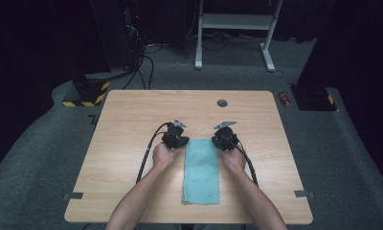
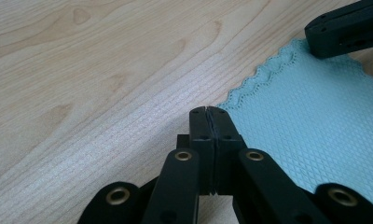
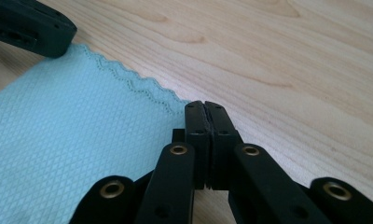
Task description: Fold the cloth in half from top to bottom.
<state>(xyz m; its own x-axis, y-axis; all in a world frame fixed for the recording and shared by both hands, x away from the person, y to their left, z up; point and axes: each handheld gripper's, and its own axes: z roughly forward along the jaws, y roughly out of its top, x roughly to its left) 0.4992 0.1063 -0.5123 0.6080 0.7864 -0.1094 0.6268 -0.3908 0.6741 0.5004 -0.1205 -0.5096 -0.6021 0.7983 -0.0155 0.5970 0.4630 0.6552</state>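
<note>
My left hand-held gripper (image 2: pixel 208 112): jaws pressed together at the far left corner of the cloth; whether the hem is pinched between them I cannot tell.
My right hand-held gripper (image 3: pixel 205 106): jaws likewise closed tight at the far right corner, grip on the fabric unclear.
Cloth (image 1: pixel 200 170): teal, scalloped edge, flat on the desk (image 1: pixel 132 124) between my two hand-held grippers, running back toward me.
Beyond the hand-held grippers: bare wood, then a round grommet (image 1: pixel 222 103) near the far edge.
</note>
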